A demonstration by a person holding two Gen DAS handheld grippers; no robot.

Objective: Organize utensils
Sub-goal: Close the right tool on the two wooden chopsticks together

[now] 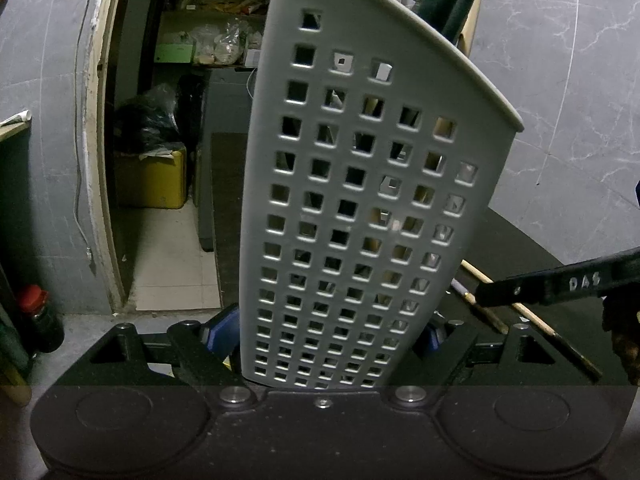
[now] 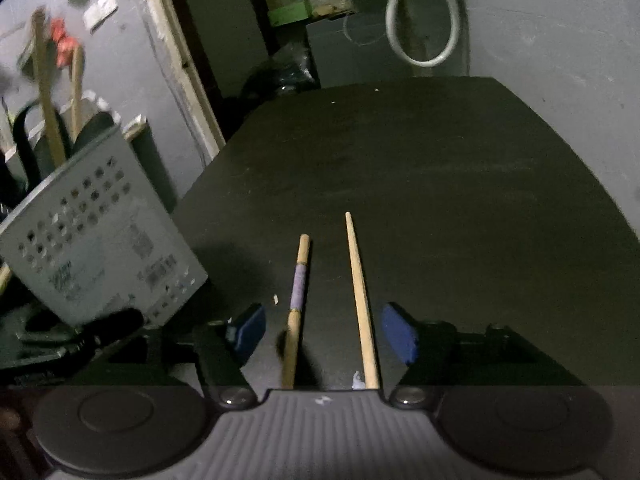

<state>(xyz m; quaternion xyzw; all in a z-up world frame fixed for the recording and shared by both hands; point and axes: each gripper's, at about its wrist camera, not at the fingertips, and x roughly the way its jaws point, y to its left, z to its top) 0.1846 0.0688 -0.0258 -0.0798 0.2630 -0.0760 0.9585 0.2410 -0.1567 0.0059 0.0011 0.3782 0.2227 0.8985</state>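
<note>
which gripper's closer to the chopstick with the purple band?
Right. The right gripper hangs over the purple-banded chopstick, jaws open with it between them, untouched. The left gripper is clamped on the grey perforated holder, off to the side.

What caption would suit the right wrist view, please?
Open right gripper above two chopsticks on the dark table, grey holder at left.

The utensil holder (image 1: 360,184) looks like smooth matt grey plastic with punched square holes. Beside it, two chopsticks (image 2: 362,304) are bare pale wood, lying on a matt black surface (image 2: 420,168).
</note>
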